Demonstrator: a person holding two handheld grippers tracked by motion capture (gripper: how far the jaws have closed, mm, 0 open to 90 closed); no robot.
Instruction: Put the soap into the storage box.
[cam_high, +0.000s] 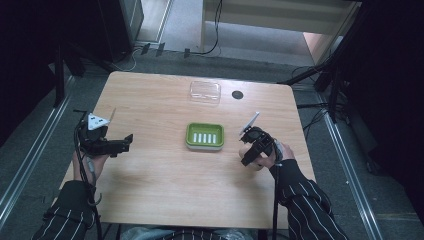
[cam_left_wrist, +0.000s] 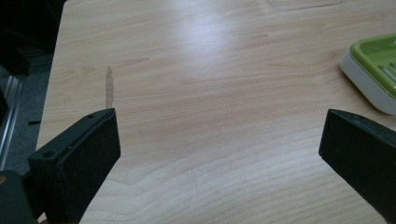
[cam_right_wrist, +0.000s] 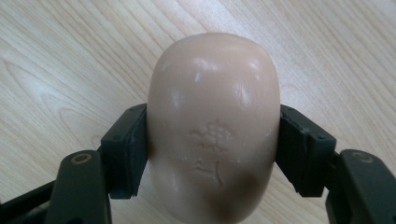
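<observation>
Left gripper: the left gripper (cam_high: 125, 142) hovers over the table's nine o'clock side, jaws spread wide, nothing between them. In its own view the left gripper (cam_left_wrist: 219, 149) looks down on bare wood between the two black pads.

Left hand: the left hand (cam_high: 90, 162) grips the tool from below, striped sleeve trailing to the near edge.

Table: light wooden table (cam_high: 150, 185), a faint scuff mark (cam_left_wrist: 109, 86) showing in the left gripper view at about ten o'clock.

Soap dish: green soap dish (cam_high: 204, 136) dead centre, white slats in its well; its corner, the soap dish (cam_left_wrist: 373, 70), peeks in at two o'clock of the left gripper view.

Clear lid: a transparent lid (cam_high: 205, 92) lies at twelve o'clock from the dish, near the far edge.

Black disc: small dark round spot (cam_high: 237, 94) just beside the lid, at its three o'clock.

Right gripper: the right gripper (cam_high: 246, 159) sits at three o'clock of the dish, well apart from it.

Soap: and there it is — the right gripper (cam_right_wrist: 212, 154) is clamped on a beige oval soap bar (cam_right_wrist: 214, 121), pads pressing both sides, stamped mark facing the camera, above the wood.
</observation>
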